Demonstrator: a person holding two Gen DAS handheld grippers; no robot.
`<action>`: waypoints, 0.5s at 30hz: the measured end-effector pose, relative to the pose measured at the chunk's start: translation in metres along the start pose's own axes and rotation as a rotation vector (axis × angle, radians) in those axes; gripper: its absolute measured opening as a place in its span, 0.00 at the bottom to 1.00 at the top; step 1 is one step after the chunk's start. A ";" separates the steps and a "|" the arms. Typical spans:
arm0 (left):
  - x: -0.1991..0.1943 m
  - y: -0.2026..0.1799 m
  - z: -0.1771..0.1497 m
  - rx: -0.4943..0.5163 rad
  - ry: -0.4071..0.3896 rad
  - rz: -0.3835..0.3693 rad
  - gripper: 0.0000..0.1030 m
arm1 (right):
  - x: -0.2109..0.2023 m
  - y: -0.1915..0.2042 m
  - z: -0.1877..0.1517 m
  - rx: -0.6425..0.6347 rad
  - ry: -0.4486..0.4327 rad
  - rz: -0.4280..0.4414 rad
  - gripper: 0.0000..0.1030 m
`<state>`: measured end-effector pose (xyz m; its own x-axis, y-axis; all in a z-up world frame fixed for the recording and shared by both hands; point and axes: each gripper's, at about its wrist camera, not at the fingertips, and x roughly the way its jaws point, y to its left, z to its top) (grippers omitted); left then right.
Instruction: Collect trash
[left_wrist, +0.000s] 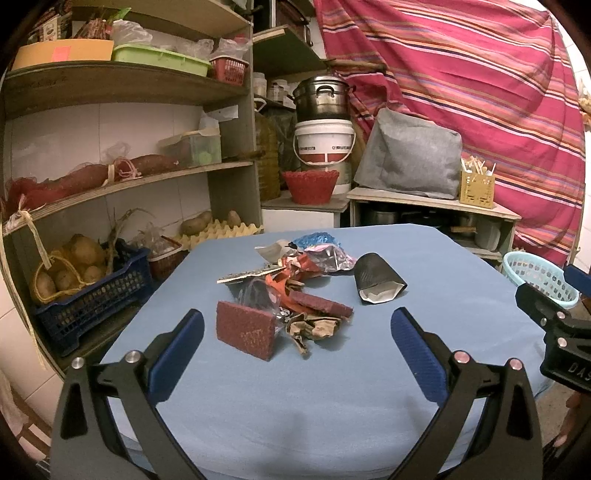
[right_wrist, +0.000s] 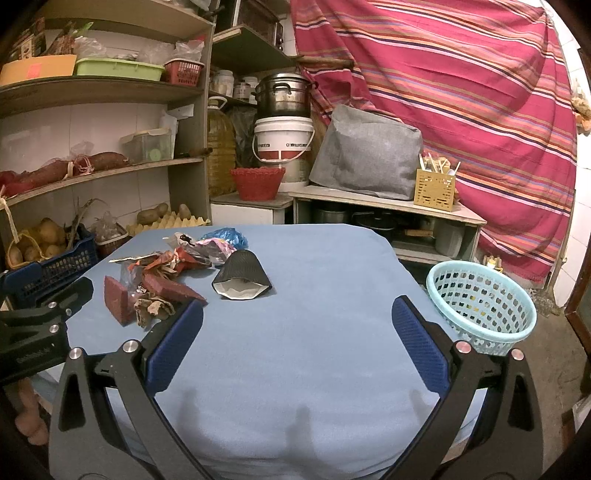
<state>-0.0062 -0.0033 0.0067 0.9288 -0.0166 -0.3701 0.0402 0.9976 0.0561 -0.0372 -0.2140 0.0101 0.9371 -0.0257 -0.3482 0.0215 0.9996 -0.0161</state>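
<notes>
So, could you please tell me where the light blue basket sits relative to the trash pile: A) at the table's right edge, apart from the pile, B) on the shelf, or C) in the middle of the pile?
A: the light blue basket sits at the right edge of the table, well apart from the trash pile on the left.

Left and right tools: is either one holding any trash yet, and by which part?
Nothing is held. The left tool and the right tool are both open and empty over the blue table; the trash pile lies untouched.

Matt blue cloth over the table (left_wrist: 332, 387), rough red scouring pad (left_wrist: 245, 334) beside crumpled glossy foil wrappers (left_wrist: 325, 258). Textured black paper cup (right_wrist: 242, 275), white inside. Pale perforated plastic basket (right_wrist: 480, 306), smooth.
</notes>
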 end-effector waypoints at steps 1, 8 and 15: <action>-0.001 0.000 0.001 -0.001 0.000 0.000 0.96 | -0.001 0.000 0.000 0.000 0.000 0.000 0.96; -0.001 0.001 0.001 0.000 -0.001 -0.001 0.96 | 0.000 0.000 0.000 -0.002 -0.001 -0.001 0.96; -0.002 0.002 0.000 -0.002 -0.001 -0.002 0.96 | -0.001 0.001 -0.001 -0.005 -0.005 -0.002 0.96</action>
<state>-0.0076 -0.0018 0.0078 0.9293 -0.0190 -0.3689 0.0415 0.9977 0.0531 -0.0382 -0.2131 0.0099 0.9387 -0.0282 -0.3435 0.0221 0.9995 -0.0214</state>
